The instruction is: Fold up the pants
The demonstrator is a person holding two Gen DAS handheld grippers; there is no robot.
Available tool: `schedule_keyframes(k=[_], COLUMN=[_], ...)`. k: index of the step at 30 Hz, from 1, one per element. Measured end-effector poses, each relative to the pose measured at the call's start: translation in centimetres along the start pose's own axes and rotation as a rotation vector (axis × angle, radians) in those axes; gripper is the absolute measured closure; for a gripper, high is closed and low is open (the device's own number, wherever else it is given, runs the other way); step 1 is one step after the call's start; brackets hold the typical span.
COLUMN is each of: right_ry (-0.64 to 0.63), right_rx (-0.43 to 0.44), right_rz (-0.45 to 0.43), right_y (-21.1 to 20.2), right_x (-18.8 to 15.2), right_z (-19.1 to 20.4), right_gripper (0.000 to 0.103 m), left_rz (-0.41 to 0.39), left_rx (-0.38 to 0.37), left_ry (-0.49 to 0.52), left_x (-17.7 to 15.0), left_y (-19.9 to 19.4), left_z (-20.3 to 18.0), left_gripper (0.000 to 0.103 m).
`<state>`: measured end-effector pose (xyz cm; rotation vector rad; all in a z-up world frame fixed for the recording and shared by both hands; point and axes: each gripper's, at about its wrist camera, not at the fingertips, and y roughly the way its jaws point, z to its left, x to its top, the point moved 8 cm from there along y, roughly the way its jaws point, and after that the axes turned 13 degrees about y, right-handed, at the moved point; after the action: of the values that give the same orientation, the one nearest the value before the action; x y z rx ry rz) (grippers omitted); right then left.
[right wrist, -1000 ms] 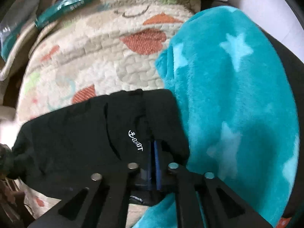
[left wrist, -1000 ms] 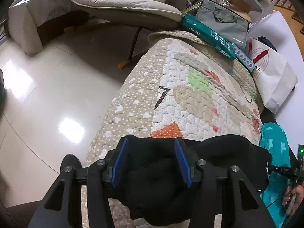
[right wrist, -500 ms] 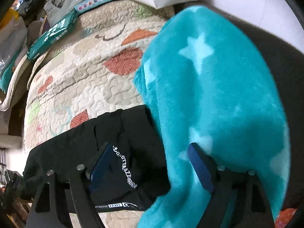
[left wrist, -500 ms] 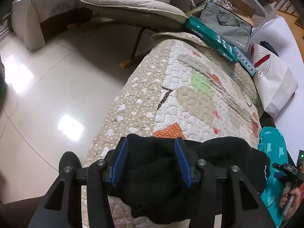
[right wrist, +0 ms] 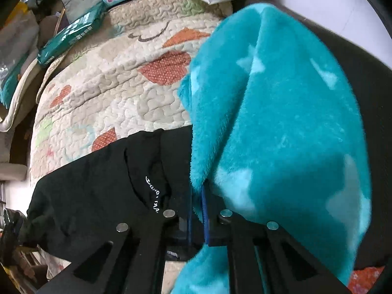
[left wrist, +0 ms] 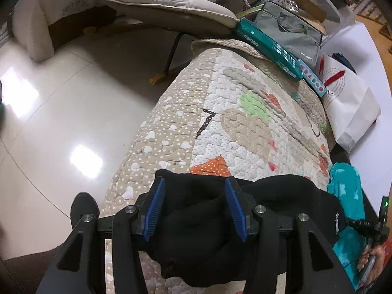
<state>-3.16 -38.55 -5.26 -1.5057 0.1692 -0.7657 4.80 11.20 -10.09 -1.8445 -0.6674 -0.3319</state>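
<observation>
Quilted sofa cover (left wrist: 245, 122) is the work surface, glossy floor beside it. Black pants (right wrist: 98, 183) lie bunched across the near edge, long axis running side to side. Left gripper (left wrist: 194, 209) sits right over one bunched end, jaws wide apart, gripping nothing. Right gripper (right wrist: 197, 216) is at the other end, jaws pinched nearly together on the teal blanket (right wrist: 281, 122) edge, so left looks better placed.

— What sort of place was it?
— A lived-in home: a quilted cover (left wrist: 245, 122) over furniture, a cushioned lounger (left wrist: 159, 7) beyond it on glossy floor tiles (left wrist: 61, 112), boxes (left wrist: 269, 49) and a paper bag (left wrist: 348, 112) at its far end.
</observation>
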Motion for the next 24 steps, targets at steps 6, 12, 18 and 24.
schedule_keyframes(k=[6,12,18,24], right_ry=[0.065,0.078,0.145,0.121], right_rx=[-0.131,0.042,-0.020,-0.021], right_rz=[-0.016,0.009,0.031,-0.033], right_y=[-1.0,-0.9,2.1,1.4], right_x=[-0.1,-1.8,-1.6,-1.9], right_z=[-2.1,1.1,0.7,1.4], right_gripper=[0.078,0.036,0.040,0.092], left_rz=[-0.011,-0.008,-0.023,-0.007], left_rx=[-0.011,-0.025,-0.027,-0.043], left_ry=[-0.042,-0.050,-0.044,-0.073], left_x=[0.1,0.1,0.4,0.3], left_y=[-0.7,-0.8,-1.3,-0.9], left_z=[0.7,0.8,0.7,0.9], left_gripper=[0.053,0.053,0.053,0.053])
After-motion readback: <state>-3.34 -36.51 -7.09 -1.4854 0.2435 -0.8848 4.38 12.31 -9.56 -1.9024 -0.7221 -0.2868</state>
